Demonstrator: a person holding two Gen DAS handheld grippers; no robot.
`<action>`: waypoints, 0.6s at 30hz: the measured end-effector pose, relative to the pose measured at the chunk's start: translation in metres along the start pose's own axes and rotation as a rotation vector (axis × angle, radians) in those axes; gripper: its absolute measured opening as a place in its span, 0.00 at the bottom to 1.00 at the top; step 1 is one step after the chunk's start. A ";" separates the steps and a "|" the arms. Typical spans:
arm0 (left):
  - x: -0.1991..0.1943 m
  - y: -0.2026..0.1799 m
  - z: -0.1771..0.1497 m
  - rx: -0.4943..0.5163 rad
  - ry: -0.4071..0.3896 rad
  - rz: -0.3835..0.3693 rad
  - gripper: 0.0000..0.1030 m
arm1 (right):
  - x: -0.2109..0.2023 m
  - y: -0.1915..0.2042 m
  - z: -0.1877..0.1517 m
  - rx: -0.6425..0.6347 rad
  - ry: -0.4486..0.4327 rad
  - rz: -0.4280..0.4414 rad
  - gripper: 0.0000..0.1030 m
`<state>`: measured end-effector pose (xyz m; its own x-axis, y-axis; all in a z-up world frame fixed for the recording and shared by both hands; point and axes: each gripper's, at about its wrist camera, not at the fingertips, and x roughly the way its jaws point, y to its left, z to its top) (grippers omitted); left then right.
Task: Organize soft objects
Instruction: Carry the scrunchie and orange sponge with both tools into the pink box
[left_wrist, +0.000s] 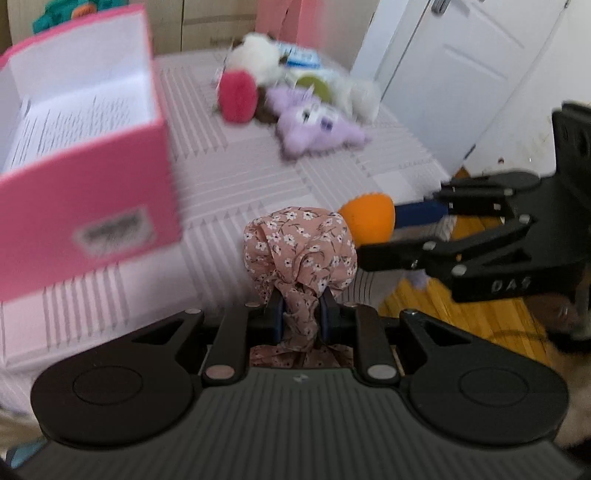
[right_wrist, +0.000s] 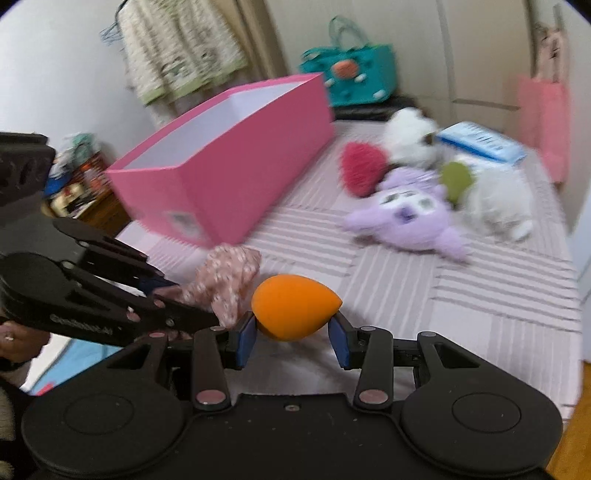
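Nearest the left wrist camera, the left gripper (left_wrist: 301, 314) is clenched on the gathered neck of a floral fabric bundle (left_wrist: 301, 247), whose puffed body bulges just beyond the fingertips, above the near edge of the striped bed (left_wrist: 229, 177). Just beside it to the right, the right gripper (right_wrist: 293, 332) grasps an orange egg-shaped sponge (right_wrist: 293, 312) by its rounded base, the pointed end aimed right; bundle and sponge sit almost touching.

Past the bundle, toward the bed's left edge, stands an open pink box (right_wrist: 236, 162) with white inner walls; printed paper (left_wrist: 70, 123) lies inside. Its near corner is close behind the bundle, between the left gripper and the far left of the bed.

Farther on, well apart from both grippers, a heap of toys lies near the far right corner: a purple plush (right_wrist: 410, 218), a red fuzzy ball (right_wrist: 360, 168), a white plush (right_wrist: 408, 136), a green piece (right_wrist: 456, 181), and a blue-and-white pack (right_wrist: 480, 142). Beyond the bed sits a teal bag (right_wrist: 356, 75).
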<state>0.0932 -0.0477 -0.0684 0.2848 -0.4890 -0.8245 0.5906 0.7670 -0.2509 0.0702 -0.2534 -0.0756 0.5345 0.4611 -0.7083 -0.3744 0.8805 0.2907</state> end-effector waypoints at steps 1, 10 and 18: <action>-0.004 0.004 -0.003 -0.008 0.016 -0.002 0.17 | 0.002 0.006 0.002 -0.010 0.018 0.025 0.46; -0.065 0.031 -0.017 -0.040 0.006 0.081 0.17 | 0.012 0.062 0.039 -0.107 0.091 0.194 0.46; -0.114 0.054 0.005 -0.037 -0.055 0.121 0.17 | 0.021 0.095 0.087 -0.142 0.099 0.265 0.46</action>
<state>0.0963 0.0477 0.0142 0.3939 -0.4133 -0.8210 0.5214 0.8360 -0.1707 0.1125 -0.1508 -0.0071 0.3302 0.6537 -0.6809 -0.5967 0.7035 0.3861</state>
